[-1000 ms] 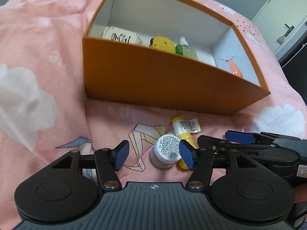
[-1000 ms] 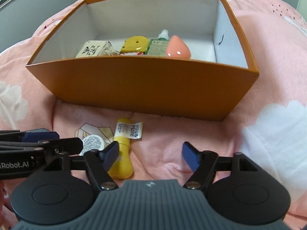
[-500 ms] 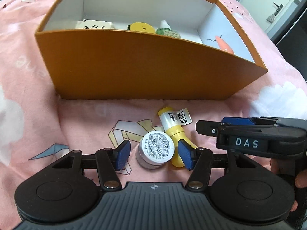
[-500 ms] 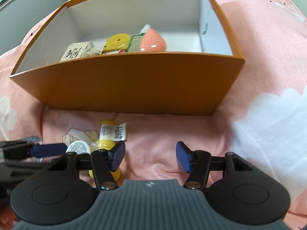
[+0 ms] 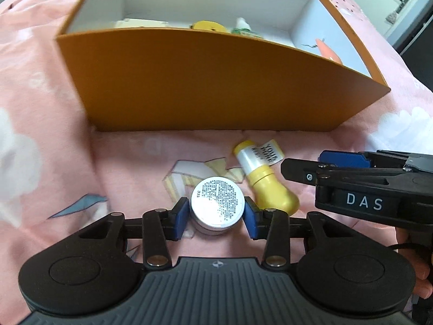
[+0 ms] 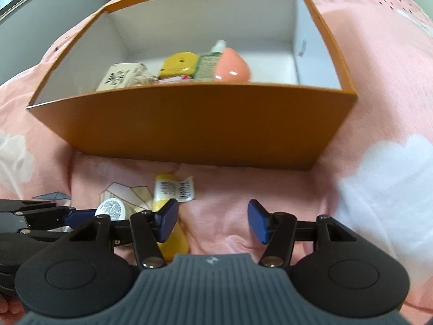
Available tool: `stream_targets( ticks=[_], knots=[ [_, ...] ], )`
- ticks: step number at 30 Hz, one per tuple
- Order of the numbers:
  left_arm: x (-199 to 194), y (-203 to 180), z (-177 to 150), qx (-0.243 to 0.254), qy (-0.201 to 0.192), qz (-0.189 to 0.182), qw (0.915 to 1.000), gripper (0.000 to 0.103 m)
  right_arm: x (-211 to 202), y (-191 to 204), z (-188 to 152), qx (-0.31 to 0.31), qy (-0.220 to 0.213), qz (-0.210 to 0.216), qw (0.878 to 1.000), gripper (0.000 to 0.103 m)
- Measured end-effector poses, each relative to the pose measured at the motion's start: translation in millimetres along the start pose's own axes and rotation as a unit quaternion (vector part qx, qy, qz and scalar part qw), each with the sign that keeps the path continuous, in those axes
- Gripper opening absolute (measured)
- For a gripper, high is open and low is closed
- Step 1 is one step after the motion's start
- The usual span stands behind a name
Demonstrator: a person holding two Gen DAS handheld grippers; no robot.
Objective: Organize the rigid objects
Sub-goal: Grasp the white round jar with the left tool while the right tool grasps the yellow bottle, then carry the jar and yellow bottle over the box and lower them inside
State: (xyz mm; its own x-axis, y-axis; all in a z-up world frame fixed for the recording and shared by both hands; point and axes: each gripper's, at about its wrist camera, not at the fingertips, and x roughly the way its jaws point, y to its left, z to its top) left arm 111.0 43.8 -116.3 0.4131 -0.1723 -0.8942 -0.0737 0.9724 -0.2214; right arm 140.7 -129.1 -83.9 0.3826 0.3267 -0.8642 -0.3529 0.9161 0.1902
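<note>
Left wrist view: left gripper clamps jar; right gripper spread, hiding yellow bottle base.

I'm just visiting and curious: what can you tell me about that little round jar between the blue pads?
The jar is small, round and squat, with a silvery face covered in tiny black print and a paler body beneath. It rests on the pink sheet before the orange box, between the left gripper's blue pads, which are at or almost at its sides. A yellow bottle lies beside it.

Black claw, seemingly blue-padded
</note>
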Motion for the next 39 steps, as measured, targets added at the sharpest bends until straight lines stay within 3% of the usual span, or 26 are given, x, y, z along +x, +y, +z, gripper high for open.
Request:
stream_targets(
  ticks=[5,7,22,31,39],
  knots=[
    [-15.1,15.2,-0.7,-0.03,-0.02,0.019,0.9992,0.048,1.6,14.9,4.1,-0.032,0.003,0.029,0.999,0.042],
    [-18.7,19.2,0.5,-0.033,-0.027,0.023,0.9988,0.048,4.5,20.5,4.7,-0.045,0.01,0.038,0.998,0.041],
    [-26.3,29.3,-2.6,-0.051,-0.04,0.016,0.9978,0.048,36.7,37.0,-0.5,-0.058,0.076,0.048,0.994,0.041],
    [-25.0,23.9,-1.0,-0.05,-0.043,0.016,0.9977,0.048,37.0,32.2,-3.2,-0.04,0.071,0.06,0.995,0.037],
    [-34.4,22.7,-0.4,-0.052,-0.054,0.01,0.9971,0.048,10.3,26.0,2.2,-0.036,0.047,0.065,0.996,0.037]
  ],
)
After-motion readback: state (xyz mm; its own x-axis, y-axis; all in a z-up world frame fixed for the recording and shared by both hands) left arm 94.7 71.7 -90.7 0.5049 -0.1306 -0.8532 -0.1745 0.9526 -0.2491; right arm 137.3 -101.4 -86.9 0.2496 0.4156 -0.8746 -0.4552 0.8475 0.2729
